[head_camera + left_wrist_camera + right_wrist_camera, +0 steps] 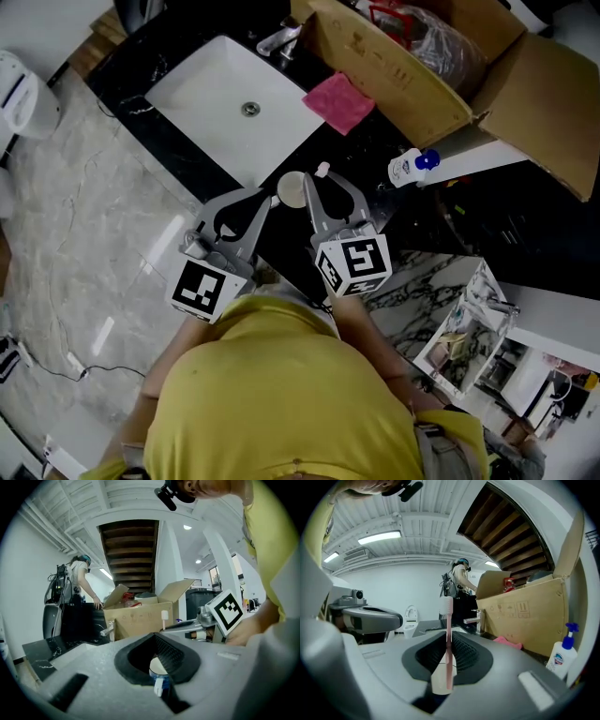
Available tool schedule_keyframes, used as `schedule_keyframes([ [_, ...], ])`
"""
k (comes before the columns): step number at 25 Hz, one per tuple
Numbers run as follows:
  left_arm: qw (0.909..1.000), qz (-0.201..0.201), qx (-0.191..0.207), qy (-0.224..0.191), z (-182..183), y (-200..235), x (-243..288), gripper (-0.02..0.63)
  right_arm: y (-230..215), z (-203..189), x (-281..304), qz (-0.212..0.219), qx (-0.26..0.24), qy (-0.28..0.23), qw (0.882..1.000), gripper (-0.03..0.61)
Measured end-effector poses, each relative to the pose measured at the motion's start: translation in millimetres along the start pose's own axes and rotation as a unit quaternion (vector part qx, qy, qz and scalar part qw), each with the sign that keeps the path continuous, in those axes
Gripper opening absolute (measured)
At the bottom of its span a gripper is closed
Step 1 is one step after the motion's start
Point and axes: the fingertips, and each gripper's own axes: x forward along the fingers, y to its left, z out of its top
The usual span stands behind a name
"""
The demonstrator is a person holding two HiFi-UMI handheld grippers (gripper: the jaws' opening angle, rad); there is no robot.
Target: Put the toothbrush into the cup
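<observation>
My left gripper (269, 199) is shut on a small cup (292, 188) with a white top and a blue body, held over the black counter just in front of the sink. In the left gripper view the cup (158, 667) sits between the jaws. My right gripper (322, 187) is shut on a pink toothbrush (449, 630), which stands upright with its white bristle head (446, 604) on top. In the head view the brush head (322, 170) is just right of the cup, close beside it. The two grippers are side by side.
A white sink (206, 89) with a faucet (279, 40) is set in the black counter (173, 150). A pink cloth (338, 101), an open cardboard box (412, 66) and a pump bottle (411, 169) lie to the right. A person (82, 581) stands far behind.
</observation>
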Motion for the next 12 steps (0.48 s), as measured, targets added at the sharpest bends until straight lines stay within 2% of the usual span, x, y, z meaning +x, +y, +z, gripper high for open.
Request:
schedule_keyframes([
  [6,0.9996,-0.019,-0.012,0.017,-14.4,4.7,17.1,0.003,-10.3,-31.7,16.3,0.003,0.021,0.056,0.998,0.049],
  [12,0.9989,-0.031,-0.021,0.027,-23.5,6.9,28.2,0.003,-9.8,-58.3,26.9,0.03,0.049,0.121,0.991,0.051],
])
